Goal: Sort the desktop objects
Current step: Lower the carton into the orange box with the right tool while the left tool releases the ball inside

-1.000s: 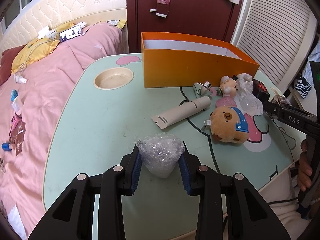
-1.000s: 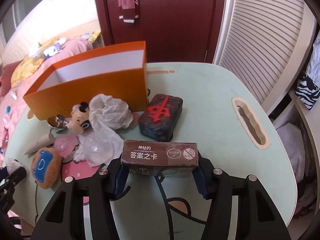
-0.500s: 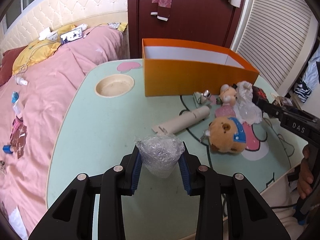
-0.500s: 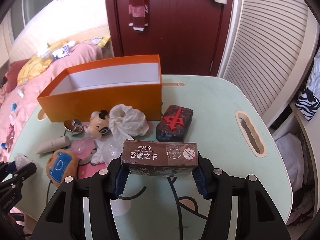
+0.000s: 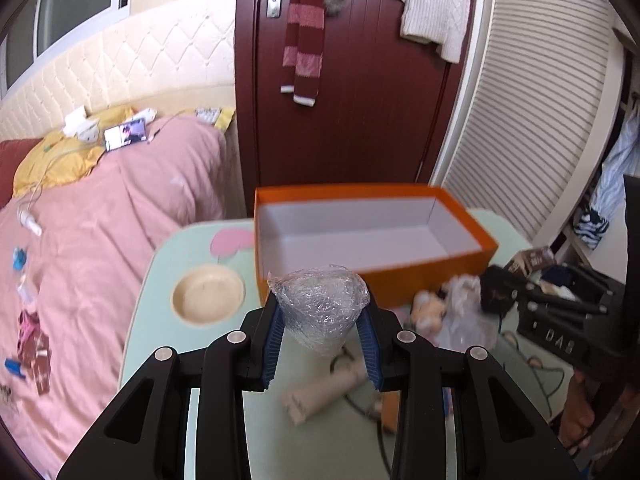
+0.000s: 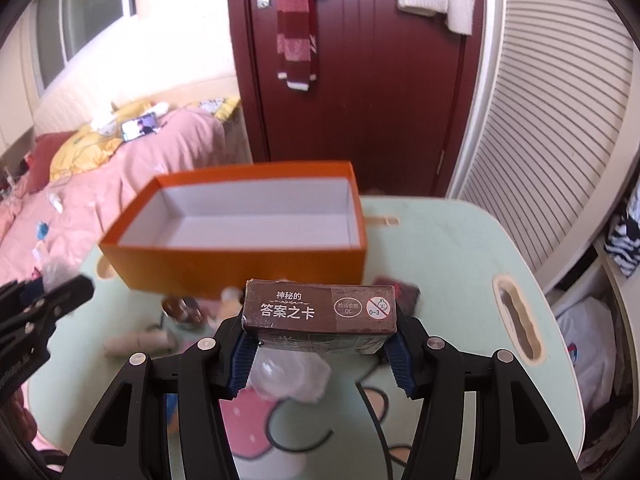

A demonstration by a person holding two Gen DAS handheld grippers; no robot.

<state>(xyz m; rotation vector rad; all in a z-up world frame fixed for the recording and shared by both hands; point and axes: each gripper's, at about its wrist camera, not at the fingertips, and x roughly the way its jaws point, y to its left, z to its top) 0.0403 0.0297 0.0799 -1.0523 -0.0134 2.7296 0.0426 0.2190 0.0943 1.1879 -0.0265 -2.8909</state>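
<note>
Left gripper [image 5: 322, 344]: blue pads clamped on either side of a plastic-wrapped cup [image 5: 319, 309], crinkled film over its top, narrow end down, held clear above the table [image 5: 152, 320]. Seen from the right wrist, this gripper enters at the left edge [image 6: 44, 308], low over the table's near-left part.

Right gripper [image 6: 320, 354]: pads clamped on the two short ends of a brown card box [image 6: 320, 312], long side across the jaws, white Chinese lettering and a round age mark facing the camera. Box also held off the table [image 6: 440, 264]. From the left wrist, the right gripper [image 5: 560, 320] and the box [image 5: 530, 259] appear at far right, blurred.

Beyond both: open orange box [image 5: 372, 236], white inside, nothing in it, standing on the mint-green table toward the far side, in front of a dark red door [image 5: 360, 120]. Same orange box [image 6: 240, 232] sits directly behind the card box in the right view.

On the table below the grippers, all soft with blur: cream tube [image 5: 320, 390] lying flat, crumpled clear plastic [image 5: 464, 316], small plush figure [image 5: 428, 308], dark red block [image 6: 404, 292] near the orange box's right corner. Round recess [image 5: 208, 294] in the tabletop left of the orange box; slot recess [image 6: 516, 320] at the right side.

Pink bed [image 5: 100, 220] beyond the table's left edge, scattered small items on it. Striped scarf [image 5: 302, 40] hanging on the door.
</note>
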